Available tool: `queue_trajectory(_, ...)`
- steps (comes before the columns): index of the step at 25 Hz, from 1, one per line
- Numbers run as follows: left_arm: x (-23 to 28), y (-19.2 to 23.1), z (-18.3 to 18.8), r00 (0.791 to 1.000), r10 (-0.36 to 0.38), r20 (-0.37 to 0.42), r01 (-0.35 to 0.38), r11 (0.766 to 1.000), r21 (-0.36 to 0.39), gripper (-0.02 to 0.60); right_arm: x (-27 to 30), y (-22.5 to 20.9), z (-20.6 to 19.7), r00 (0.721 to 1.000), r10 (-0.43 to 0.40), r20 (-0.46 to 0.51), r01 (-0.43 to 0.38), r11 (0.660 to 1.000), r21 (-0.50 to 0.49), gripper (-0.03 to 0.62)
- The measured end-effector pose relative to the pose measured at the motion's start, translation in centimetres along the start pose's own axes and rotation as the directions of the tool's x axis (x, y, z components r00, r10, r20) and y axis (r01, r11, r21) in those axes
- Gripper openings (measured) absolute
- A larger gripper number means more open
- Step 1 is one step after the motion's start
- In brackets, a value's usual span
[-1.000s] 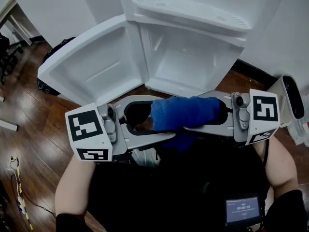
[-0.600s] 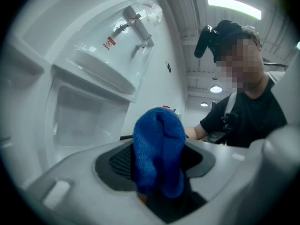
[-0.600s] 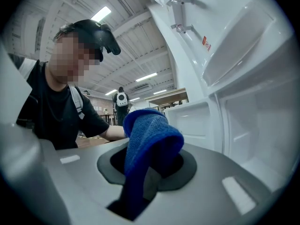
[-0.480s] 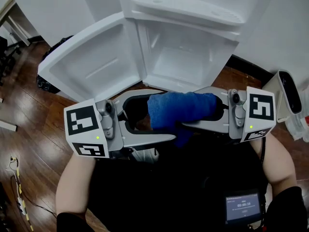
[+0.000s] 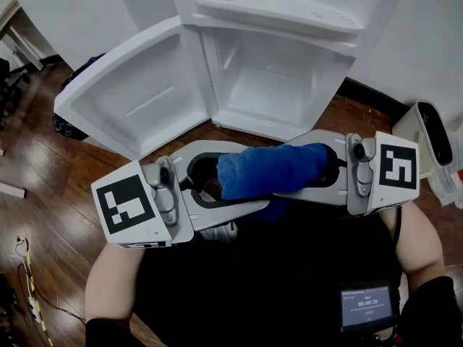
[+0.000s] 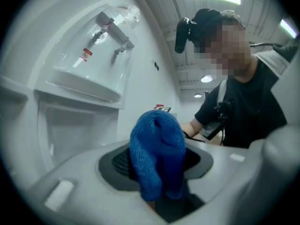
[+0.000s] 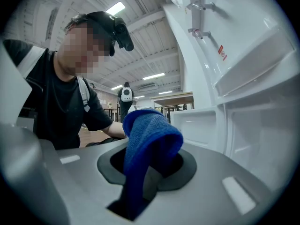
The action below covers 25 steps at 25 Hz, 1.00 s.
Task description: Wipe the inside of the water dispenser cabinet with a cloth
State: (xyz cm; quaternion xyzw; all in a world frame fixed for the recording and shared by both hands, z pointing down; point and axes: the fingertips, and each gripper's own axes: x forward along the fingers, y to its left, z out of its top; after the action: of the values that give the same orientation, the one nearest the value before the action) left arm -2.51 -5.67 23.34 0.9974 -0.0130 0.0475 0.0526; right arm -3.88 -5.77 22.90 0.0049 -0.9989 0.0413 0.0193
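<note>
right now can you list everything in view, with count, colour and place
water dispenser cabinet: one, white, straight ahead, standing open
cabinet door: one, white, swung open to the left
taps: two, grey, on the dispenser front above the cabinet
blue cloth: one, blue, stretched between both grippers
floor: dark wood, all around
white device: one, white with a black face, right edge
cable: one, pale, on the floor lower left
small screen: one, black, lit, on the person's chest
left gripper: one, grey, jaws have just been closing, on the cloth's left end
right gripper: one, grey, shut on the cloth's right end
</note>
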Motion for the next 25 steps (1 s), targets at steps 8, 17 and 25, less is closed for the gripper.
queue_trajectory(8, 0.3, -1.2, -0.1, 0.997, -0.076, -0.012, 0.075, 0.996, -0.049, 0.169, -0.4, 1.2, 0.0, 0.993, 0.114, 0.006, -0.114, 0.988, 0.103, 0.1)
queue_trajectory(17, 0.1, 0.6, 1.0, 0.999, 0.0, 0.049, 0.004, 0.996, -0.087, 0.13, -2.8, -1.7, 0.0, 0.991, 0.101, 0.09, -0.116, 0.977, 0.178, 0.207)
queue_trajectory(25, -5.3, 11.1, 2.1, 0.746, 0.663, 0.069, -0.648, 0.745, -0.156, 0.129, -8.7, -9.6, 4.2, 0.862, -0.436, 0.259, 0.391, 0.897, 0.208, 0.163)
